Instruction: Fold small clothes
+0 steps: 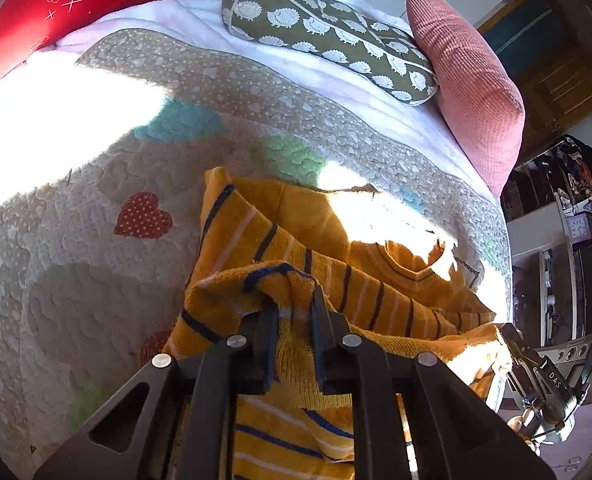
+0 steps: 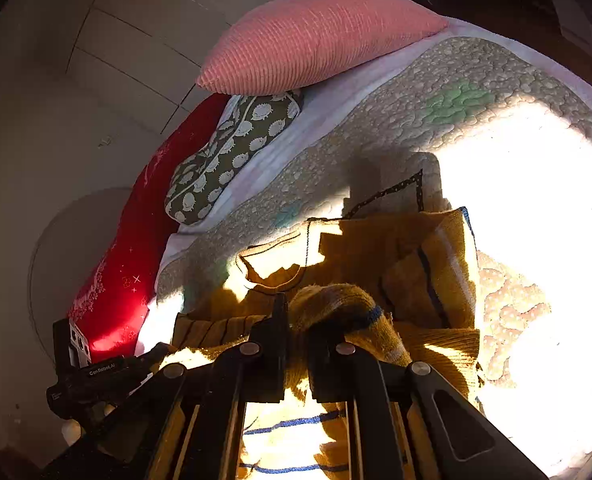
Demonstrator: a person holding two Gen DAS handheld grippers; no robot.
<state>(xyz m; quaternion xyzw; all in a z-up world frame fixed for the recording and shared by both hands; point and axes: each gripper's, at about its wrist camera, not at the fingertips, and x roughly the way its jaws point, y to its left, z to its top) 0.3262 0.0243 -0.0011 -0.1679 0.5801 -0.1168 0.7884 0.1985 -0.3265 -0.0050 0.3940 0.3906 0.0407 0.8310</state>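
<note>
A small mustard-yellow knitted sweater (image 1: 307, 220) with navy and white stripes lies on the quilted bedspread (image 1: 76, 240), collar toward the right. My left gripper (image 1: 294, 304) is shut on a striped edge of the sweater and holds it lifted above the rest. My right gripper (image 2: 296, 316) is shut on another bunched striped edge of the same sweater (image 2: 375, 256), also raised. The right gripper also shows at the right edge of the left wrist view (image 1: 543, 380). The left gripper shows at the lower left of the right wrist view (image 2: 96, 376).
A hedgehog-print cushion (image 1: 327, 28), a pink ribbed pillow (image 1: 467, 80) and a red pillow (image 1: 56, 8) lie along the far side of the bed. Shelves with clocks (image 1: 587, 224) stand to the right. Strong sun patches wash out parts of the quilt (image 2: 535, 220).
</note>
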